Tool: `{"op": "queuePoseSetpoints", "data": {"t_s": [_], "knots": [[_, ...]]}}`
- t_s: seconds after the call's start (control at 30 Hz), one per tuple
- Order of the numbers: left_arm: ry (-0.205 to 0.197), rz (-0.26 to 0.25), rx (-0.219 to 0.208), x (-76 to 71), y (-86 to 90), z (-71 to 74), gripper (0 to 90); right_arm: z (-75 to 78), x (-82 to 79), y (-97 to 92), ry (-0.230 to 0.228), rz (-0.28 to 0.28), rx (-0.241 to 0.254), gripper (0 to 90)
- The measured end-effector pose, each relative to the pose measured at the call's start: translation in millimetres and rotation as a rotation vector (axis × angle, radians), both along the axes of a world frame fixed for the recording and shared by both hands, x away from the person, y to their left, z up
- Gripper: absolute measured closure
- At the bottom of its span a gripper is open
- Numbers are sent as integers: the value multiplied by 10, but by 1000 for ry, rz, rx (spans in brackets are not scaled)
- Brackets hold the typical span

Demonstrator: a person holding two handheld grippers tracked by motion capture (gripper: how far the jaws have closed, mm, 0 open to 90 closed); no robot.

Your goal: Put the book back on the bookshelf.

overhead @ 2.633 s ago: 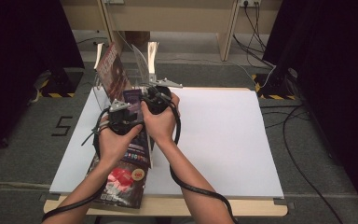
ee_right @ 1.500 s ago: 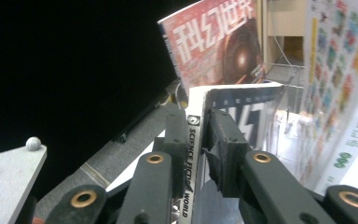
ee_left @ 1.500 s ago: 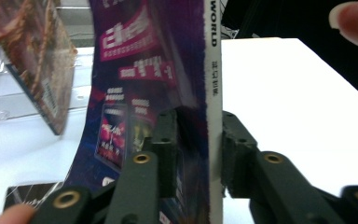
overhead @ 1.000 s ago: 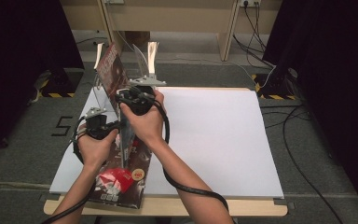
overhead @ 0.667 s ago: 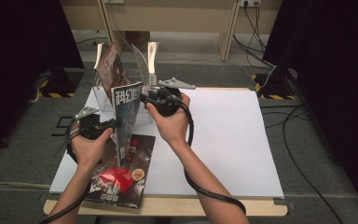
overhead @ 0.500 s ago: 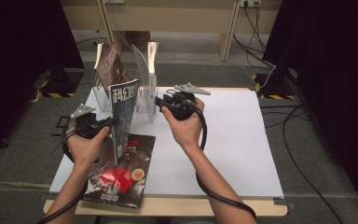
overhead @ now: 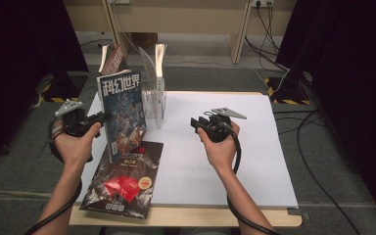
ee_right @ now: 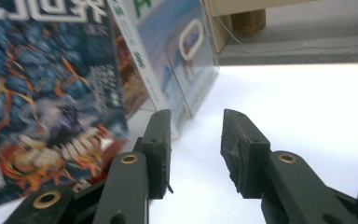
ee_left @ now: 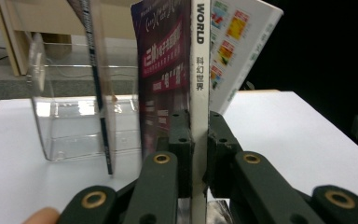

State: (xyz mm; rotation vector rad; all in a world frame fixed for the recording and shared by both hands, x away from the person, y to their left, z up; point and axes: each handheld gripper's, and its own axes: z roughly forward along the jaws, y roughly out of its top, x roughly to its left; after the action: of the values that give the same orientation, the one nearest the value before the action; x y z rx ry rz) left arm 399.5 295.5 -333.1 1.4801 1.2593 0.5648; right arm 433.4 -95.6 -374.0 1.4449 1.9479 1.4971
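The left gripper (overhead: pixel 92 121) holds a science-fiction magazine (overhead: pixel 123 113) upright by its spine, the jaws clenched on the white spine edge, as the left gripper view shows plainly, with one black pad (ee_left: pixel 181 140) pressed on each side of it. The magazine stands on the white worktop (overhead: pixel 254 147), its lower edge touching or just above a second magazine (overhead: pixel 125 181) that lies flat near the front edge, and just beside the clear acrylic magazine rack (overhead: pixel 152 100) at the back, where other issues lean. The right gripper (overhead: pixel 199 123) hovers to the right over bare worktop, well apart from the magazine, its jaws released with nothing between them. Judging by its look, the magazine is light and glossy, so the cover may slide under the pads; it is thin and floppy away from the spine, and the pages fan out at the free edge. The spine is the stiffest place to take hold, low and close to the middle, so that the body does not sag or swing. Sliding it into a rack slot probably calls for keeping it vertical, with the free gripper steadying the loose edge.
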Motion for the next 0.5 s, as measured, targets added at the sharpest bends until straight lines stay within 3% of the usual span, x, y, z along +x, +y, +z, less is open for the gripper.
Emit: {"op": "queuePoseSetpoints", "data": {"t_s": [0.23, 0.5], "knots": [[-27, 9, 23, 33, -20, 32, 830, -148, -58, -134, 29, -19, -24, 632], [-54, 30, 9, 110, -7, 68, 830, -362, -173, -344, 56, -45, -55, 630]]}}
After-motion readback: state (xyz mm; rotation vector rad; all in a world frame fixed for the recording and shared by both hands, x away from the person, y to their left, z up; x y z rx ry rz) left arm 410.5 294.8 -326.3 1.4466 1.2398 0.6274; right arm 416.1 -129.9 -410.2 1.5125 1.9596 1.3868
